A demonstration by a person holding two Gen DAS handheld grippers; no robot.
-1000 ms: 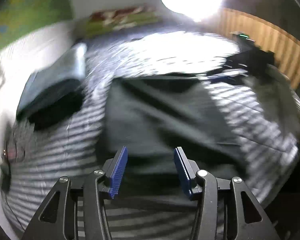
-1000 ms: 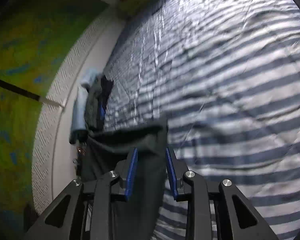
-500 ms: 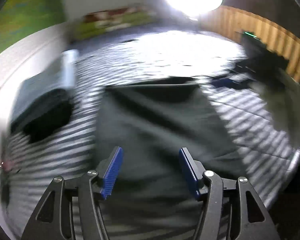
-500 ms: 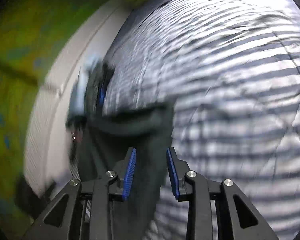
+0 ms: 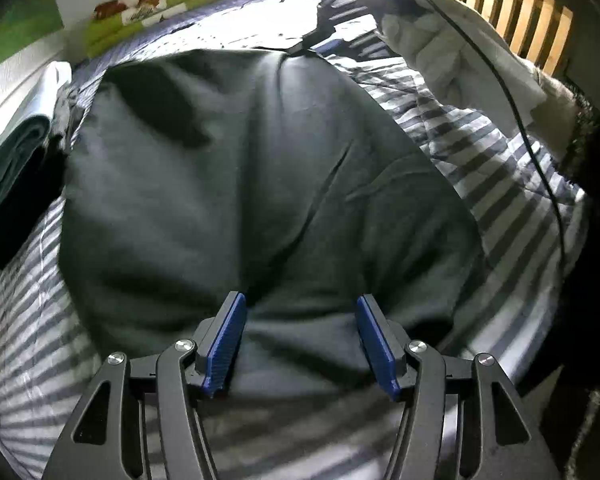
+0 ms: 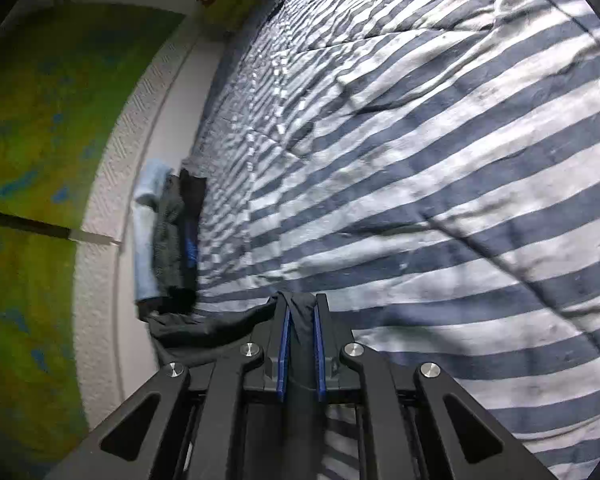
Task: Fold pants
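Right gripper (image 6: 300, 312) is closing its jaws on a bunched fold of the dark pants (image 5: 260, 184), which lie spread on the striped bedcover (image 6: 440, 160) near its wall-side edge. Left gripper (image 5: 298, 308) hovers over them, jaws apart, empty.

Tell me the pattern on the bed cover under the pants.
Blue-grey and white stripes on the bed cover, clearest in the right wrist view.
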